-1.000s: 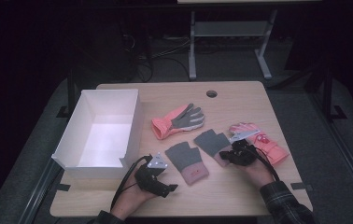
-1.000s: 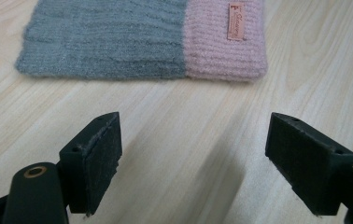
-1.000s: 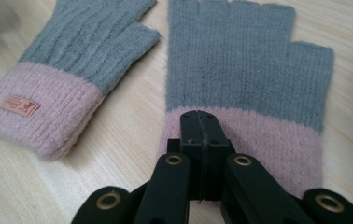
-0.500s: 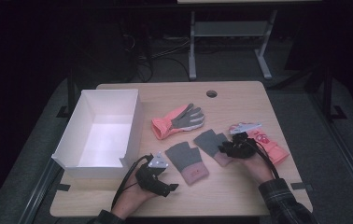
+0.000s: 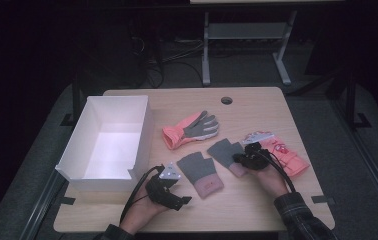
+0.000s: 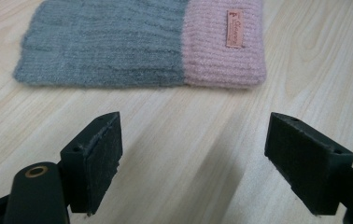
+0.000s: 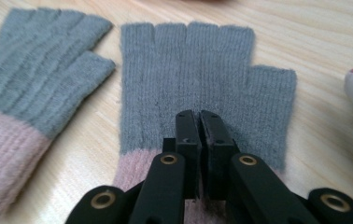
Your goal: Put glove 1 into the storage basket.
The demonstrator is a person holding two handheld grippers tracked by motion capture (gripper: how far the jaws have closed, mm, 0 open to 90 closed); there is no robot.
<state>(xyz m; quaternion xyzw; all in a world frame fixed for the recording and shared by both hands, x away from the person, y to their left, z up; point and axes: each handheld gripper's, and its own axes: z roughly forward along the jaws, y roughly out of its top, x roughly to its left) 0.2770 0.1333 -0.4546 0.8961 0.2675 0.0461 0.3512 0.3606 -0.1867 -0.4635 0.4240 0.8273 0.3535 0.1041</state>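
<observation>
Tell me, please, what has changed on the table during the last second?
The right gripper shifted slightly left over the right grey glove. Its jaws have just been closing and are now shut, with the tips on the glove; whether they pinch fabric I cannot tell. The left gripper stayed open near the left grey glove. The box did not move.

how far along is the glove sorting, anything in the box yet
Nothing looks done: the white box holds nothing, and all four gloves lie on the table. In hand: the right gripper has just closed its jaws over the right grey fingerless glove; a pinch of fabric isn't clear. The left gripper waits open near the other grey fingerless glove. Left: everything.
</observation>
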